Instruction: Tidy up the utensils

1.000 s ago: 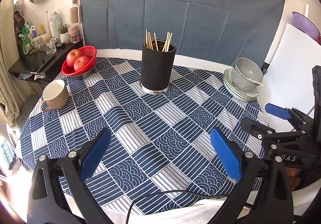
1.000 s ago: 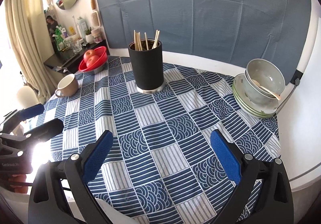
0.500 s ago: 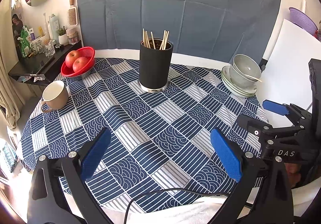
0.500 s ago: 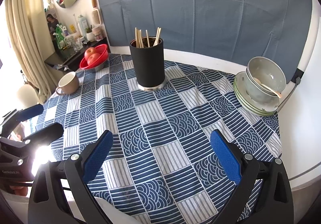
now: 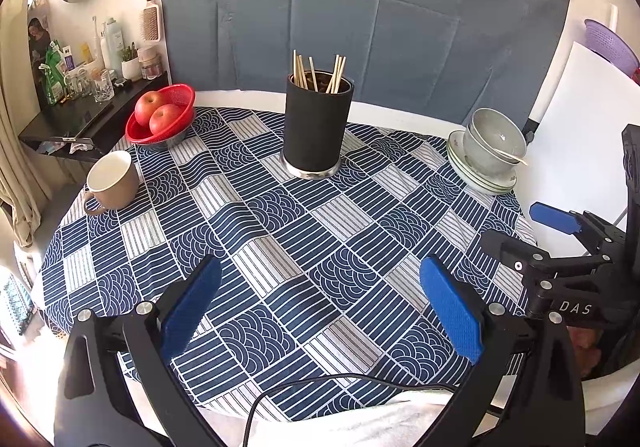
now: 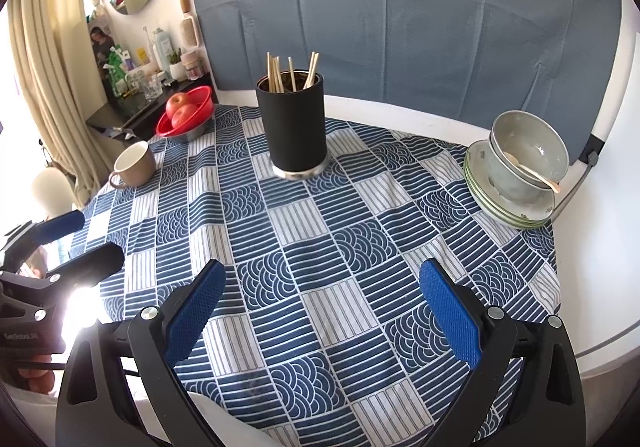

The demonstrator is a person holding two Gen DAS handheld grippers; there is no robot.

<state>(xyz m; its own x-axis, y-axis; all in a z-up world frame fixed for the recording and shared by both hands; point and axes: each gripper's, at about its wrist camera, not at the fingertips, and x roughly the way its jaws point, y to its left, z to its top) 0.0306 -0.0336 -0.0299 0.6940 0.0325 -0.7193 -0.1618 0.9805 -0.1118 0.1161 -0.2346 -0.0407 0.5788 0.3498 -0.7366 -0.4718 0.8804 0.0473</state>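
A black cylindrical holder (image 5: 316, 127) (image 6: 295, 126) stands at the far middle of the round table and holds several wooden chopsticks (image 5: 318, 73) (image 6: 290, 73). A spoon (image 6: 534, 171) (image 5: 508, 155) lies in grey bowls (image 6: 528, 155) (image 5: 494, 141) stacked on plates at the right. My left gripper (image 5: 320, 307) is open and empty over the near table edge. My right gripper (image 6: 322, 311) is open and empty, also near the front edge. Each gripper shows at the side of the other's view, the right one (image 5: 528, 231) and the left one (image 6: 92, 243).
A red basket with two apples (image 5: 162, 117) (image 6: 186, 113) sits at the far left. A beige mug (image 5: 114, 181) (image 6: 134, 165) stands in front of it. The patterned tablecloth (image 5: 280, 231) covers the table. A dark shelf with bottles (image 5: 80, 107) is beyond the left edge. A white board (image 5: 584, 119) leans at the right.
Both grippers have drawn back and risen slightly, so the table objects look a little smaller and farther. Both stay open and empty.
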